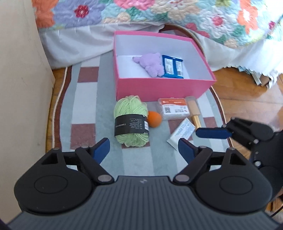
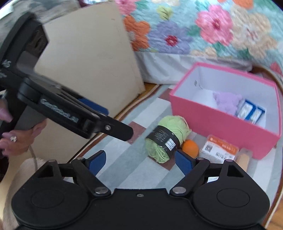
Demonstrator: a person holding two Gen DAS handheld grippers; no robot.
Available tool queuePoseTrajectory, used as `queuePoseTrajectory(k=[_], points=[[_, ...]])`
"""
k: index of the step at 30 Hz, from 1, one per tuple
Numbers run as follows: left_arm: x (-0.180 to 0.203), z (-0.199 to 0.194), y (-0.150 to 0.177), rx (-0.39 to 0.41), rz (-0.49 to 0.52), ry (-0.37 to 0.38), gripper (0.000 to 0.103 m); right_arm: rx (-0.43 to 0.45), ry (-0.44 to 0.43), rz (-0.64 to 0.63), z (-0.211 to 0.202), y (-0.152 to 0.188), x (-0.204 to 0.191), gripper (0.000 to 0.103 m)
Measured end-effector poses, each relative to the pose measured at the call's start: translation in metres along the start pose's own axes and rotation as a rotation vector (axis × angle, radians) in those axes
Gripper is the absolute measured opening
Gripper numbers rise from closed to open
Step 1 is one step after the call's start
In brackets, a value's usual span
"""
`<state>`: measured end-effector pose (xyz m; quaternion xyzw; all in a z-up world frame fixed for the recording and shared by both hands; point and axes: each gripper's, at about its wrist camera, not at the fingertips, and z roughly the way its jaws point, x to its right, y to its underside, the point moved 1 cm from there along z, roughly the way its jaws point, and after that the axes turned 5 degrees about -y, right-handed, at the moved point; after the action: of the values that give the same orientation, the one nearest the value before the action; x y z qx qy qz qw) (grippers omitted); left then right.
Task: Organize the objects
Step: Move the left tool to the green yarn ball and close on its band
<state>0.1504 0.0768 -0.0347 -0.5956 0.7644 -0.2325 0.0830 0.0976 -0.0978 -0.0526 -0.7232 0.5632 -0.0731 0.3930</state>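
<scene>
A pink box [image 1: 164, 88] stands on a striped rug and holds a purple plush toy [image 1: 150, 64] and a blue packet [image 1: 172, 66]. In front of it lie a green yarn skein [image 1: 130, 120], an orange ball [image 1: 154, 118], a clear plastic case [image 1: 172, 108], a wooden-handled piece [image 1: 192, 111] and a white tube [image 1: 182, 133]. My left gripper [image 1: 143, 146] hangs open just short of the yarn, nothing between its fingers. My right gripper [image 2: 139, 159] is open and empty too, with the yarn [image 2: 168, 138] and ball [image 2: 190, 147] just ahead; one of its blue fingers [image 1: 212, 132] shows beside the tube.
A bed with a floral quilt [image 1: 159, 12] and white skirt rises behind the box. A beige cabinet side [image 1: 21, 79] walls off the left. The rug [image 1: 84, 109] lies on a wooden floor [image 1: 247, 92]. A person's hand [image 2: 17, 141] holds the left gripper's handle.
</scene>
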Motion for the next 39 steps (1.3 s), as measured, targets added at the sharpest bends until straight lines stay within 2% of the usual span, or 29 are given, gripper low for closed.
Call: queuePoseTrajectory(k=[3, 6, 9, 12, 14, 17, 20, 22, 24, 27, 32, 34, 36, 39], points=[[-0.005, 0.026, 0.001, -0.005, 0.018, -0.073, 0.089, 0.000, 0.053, 0.066, 0.025, 0.008, 0.017, 0.088], [-0.011, 0.053, 0.000, -0.027, 0.016, -0.077, 0.089, 0.004, 0.061, 0.118, 0.047, 0.013, 0.028, 0.088], [-0.019, 0.075, -0.005, -0.033, -0.019, -0.062, 0.089, -0.001, 0.060, 0.133, 0.068, 0.019, 0.033, 0.088], [-0.028, 0.090, -0.012, -0.017, -0.067, -0.028, 0.089, -0.042, 0.065, 0.136, 0.089, 0.025, 0.034, 0.088], [-0.035, 0.099, -0.015, -0.007, -0.103, -0.004, 0.089, -0.035, 0.058, 0.128, 0.097, 0.028, 0.032, 0.088], [-0.041, 0.108, -0.016, 0.000, -0.116, -0.010, 0.087, -0.010, 0.062, 0.126, 0.107, 0.028, 0.031, 0.088], [-0.048, 0.118, -0.015, -0.013, -0.151, 0.047, 0.086, 0.029, 0.127, 0.078, 0.116, 0.025, 0.029, 0.088], [-0.050, 0.125, -0.015, -0.014, -0.171, 0.052, 0.085, 0.037, 0.150, 0.062, 0.122, 0.025, 0.028, 0.088], [-0.050, 0.130, -0.014, -0.013, -0.171, 0.065, 0.079, 0.026, 0.149, 0.094, 0.128, 0.025, 0.032, 0.087], [-0.052, 0.133, -0.012, -0.043, -0.219, 0.156, 0.063, 0.032, 0.132, 0.129, 0.129, 0.026, 0.036, 0.087], [-0.047, 0.134, -0.007, -0.042, -0.230, 0.165, 0.059, 0.012, 0.119, 0.147, 0.134, 0.021, 0.038, 0.087], [-0.048, 0.134, -0.006, -0.039, -0.240, 0.166, 0.058, 0.019, 0.118, 0.157, 0.136, 0.020, 0.036, 0.085], [-0.048, 0.133, -0.003, -0.038, -0.253, 0.165, 0.057, 0.020, 0.135, 0.160, 0.138, 0.020, 0.036, 0.075], [-0.047, 0.130, 0.001, -0.035, -0.264, 0.170, 0.056, 0.013, 0.148, 0.144, 0.134, 0.019, 0.033, 0.066]])
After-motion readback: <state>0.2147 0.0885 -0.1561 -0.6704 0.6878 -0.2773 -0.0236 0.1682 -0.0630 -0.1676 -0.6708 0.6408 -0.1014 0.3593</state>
